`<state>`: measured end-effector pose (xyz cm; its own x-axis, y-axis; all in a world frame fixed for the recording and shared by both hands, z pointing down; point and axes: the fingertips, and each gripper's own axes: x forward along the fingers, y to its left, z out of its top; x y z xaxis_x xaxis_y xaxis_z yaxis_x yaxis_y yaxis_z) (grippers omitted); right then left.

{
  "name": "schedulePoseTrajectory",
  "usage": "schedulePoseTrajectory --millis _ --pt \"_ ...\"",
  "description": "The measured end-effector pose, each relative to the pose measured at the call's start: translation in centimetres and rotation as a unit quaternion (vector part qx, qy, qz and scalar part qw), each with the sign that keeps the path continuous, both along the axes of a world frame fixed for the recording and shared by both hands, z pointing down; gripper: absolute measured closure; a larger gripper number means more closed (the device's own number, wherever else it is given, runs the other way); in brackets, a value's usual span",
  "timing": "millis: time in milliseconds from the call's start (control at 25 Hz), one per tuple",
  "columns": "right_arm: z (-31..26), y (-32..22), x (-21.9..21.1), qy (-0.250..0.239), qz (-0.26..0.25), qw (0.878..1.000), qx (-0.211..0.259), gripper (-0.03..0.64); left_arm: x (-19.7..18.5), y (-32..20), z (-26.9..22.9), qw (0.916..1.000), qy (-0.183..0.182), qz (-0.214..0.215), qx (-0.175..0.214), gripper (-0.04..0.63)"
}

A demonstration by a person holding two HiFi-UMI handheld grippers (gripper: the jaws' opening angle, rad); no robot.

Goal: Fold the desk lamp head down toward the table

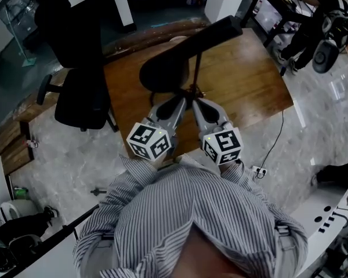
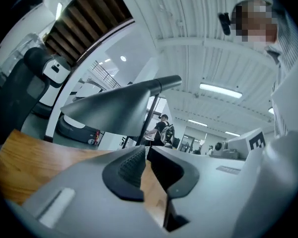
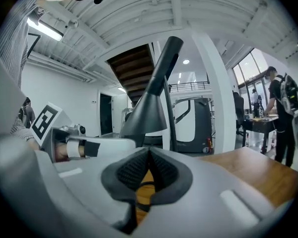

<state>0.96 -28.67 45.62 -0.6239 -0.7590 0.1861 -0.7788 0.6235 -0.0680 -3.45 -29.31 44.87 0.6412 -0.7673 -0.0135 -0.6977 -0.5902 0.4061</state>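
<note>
Striped shirt [image 1: 180, 213] nearest; beyond it, left gripper [image 1: 180, 100] and right gripper [image 1: 198, 104] are held tips-together, nothing gripped, at foot of stem [image 1: 197, 68]. Lamp head [image 1: 185, 48] is raised above table [image 1: 249, 86], long axis slanted: shade end low, tail high, far-right. Stem probably best steadied by one gripper, head pressed down slowly by other.

Your right gripper [image 3: 149, 155], with the desk lamp just beyond its tips

Your jaws stand together, their ribbed pads [image 3: 131, 171] meeting at the tips. A dark line on the wood shows below them, possibly a cord. Ahead, the dark cone of the lamp head [image 3: 146, 115] hangs above the wooden table [image 3: 253, 170] beside a thin upright stem [image 3: 171, 113]. Your left gripper [image 3: 97, 147] reaches in from the left.
</note>
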Motion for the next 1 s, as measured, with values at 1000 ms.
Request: schedulePoseTrajectory --millis 1000 --pt "-1.4 1.8 0.7 0.0 0.003 1.0 0.002 0.617 0.8 3.1 -2.2 0.9969 -0.057 0.002 0.053 0.594"
